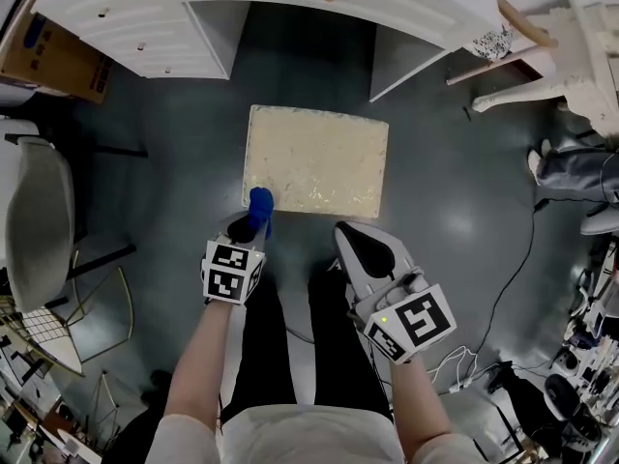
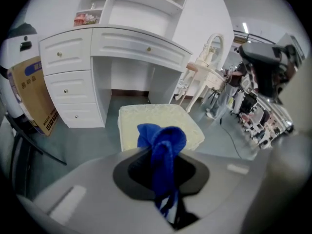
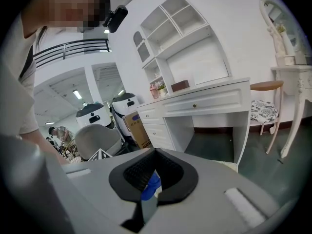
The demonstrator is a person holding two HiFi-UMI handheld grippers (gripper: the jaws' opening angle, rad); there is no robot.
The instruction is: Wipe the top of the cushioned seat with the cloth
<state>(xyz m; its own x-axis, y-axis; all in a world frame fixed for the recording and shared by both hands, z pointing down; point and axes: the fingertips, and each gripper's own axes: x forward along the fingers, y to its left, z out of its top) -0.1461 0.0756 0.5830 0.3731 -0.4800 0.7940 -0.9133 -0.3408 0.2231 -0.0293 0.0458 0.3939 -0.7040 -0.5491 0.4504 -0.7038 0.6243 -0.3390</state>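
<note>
The cushioned seat (image 1: 314, 160) is a cream rectangular pad low on the dark floor in front of a white desk. In the head view my left gripper (image 1: 253, 222) hovers at the seat's near left corner, shut on a bunched blue cloth (image 1: 260, 202) that sticks out past the jaws. The left gripper view has the cloth (image 2: 163, 147) hanging between the jaws of that gripper (image 2: 162, 165), with the seat (image 2: 161, 123) just beyond. My right gripper (image 1: 363, 249) is held near the seat's front right edge, shut and holding nothing. In its own view the right gripper (image 3: 153, 177) shows only a narrow slit.
The white desk (image 1: 290, 8) with drawers stands just behind the seat. A white chair (image 1: 571, 46) and another person's legs (image 1: 571, 172) are at the right. A grey chair (image 1: 39, 220) and cardboard box (image 1: 58, 56) are at the left. A cable (image 1: 522, 259) runs across the floor.
</note>
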